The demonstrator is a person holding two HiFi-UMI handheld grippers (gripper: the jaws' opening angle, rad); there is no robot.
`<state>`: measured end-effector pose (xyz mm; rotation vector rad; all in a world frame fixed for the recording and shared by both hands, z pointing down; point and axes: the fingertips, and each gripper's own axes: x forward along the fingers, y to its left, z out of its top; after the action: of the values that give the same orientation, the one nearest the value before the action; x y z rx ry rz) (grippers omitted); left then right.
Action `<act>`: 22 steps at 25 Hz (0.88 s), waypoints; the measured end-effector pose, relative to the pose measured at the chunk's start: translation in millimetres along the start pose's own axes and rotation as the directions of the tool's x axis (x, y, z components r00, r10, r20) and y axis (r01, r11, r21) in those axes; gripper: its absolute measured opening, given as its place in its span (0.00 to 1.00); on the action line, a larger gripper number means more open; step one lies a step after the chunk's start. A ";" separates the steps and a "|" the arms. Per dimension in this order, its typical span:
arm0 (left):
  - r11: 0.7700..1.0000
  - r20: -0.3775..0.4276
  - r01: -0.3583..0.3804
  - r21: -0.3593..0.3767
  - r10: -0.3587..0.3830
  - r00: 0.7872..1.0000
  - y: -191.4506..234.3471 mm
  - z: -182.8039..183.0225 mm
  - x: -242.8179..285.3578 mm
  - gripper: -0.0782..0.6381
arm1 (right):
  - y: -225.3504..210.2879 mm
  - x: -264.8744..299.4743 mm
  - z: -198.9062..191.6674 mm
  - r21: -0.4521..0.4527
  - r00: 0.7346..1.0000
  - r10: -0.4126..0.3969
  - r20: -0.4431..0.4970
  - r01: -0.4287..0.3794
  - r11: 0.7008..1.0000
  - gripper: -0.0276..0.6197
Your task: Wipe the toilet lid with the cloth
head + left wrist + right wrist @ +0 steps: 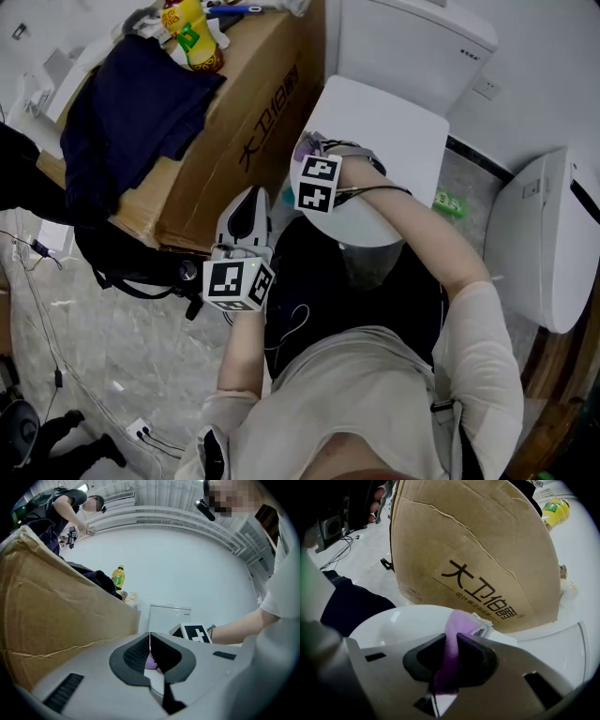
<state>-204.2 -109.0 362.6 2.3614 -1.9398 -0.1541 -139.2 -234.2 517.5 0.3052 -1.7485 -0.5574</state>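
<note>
The cloth (461,620) is clamped in the right gripper (457,644) and held at the lid (394,122), at its left edge, mid-frame in the head view. The left gripper (150,641) is kept aside lower left, jaws together on nothing. Wiping is judged barely begun, with most of the lid left.

place: washroom | seen: toilet (394,127); second toilet (539,246); stone floor (122,347)

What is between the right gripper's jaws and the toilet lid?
The purple cloth, clamped in the right gripper, overhangs the toilet lid; right gripper view shows it.
</note>
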 end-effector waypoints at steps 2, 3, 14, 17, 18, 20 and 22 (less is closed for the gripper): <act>1.000 0.003 0.002 0.003 -0.002 1.000 -0.9 2.1 -0.3 0.13 | 8.1 -4.3 3.5 0.001 1.000 0.020 0.002 -0.020 1.000 0.16; 1.000 0.004 0.002 0.006 -0.002 1.000 -1.3 2.9 -0.2 0.13 | 11.3 -6.0 4.9 -0.001 1.000 0.026 0.002 -0.026 1.000 0.16; 1.000 -0.001 0.011 0.011 -0.011 1.000 -5.0 3.2 3.4 0.13 | 37.5 -20.5 16.5 0.029 0.993 0.093 0.073 -0.095 0.995 0.16; 1.000 -0.003 0.011 0.013 -0.011 1.000 -5.1 2.9 5.1 0.13 | 36.8 -22.7 17.6 0.074 0.989 0.089 0.117 -0.098 0.992 0.16; 1.000 -0.004 0.012 0.014 -0.012 1.000 -5.5 2.4 5.7 0.13 | 36.0 -24.2 17.6 0.098 0.987 0.089 0.137 -0.103 0.990 0.16; 1.000 -0.008 0.013 0.015 -0.013 1.000 -6.7 0.7 8.0 0.13 | 32.2 -29.6 17.6 0.152 0.980 0.081 0.182 -0.109 0.982 0.16; 1.000 -0.011 0.013 0.018 -0.013 1.000 -7.6 -0.9 10.0 0.13 | 25.8 -39.2 19.2 0.217 0.969 0.049 0.241 -0.103 0.971 0.17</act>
<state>-194.7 -117.3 362.2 2.3816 -1.9298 -0.1241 -145.6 -189.4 494.8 0.3415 -2.0503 -0.3462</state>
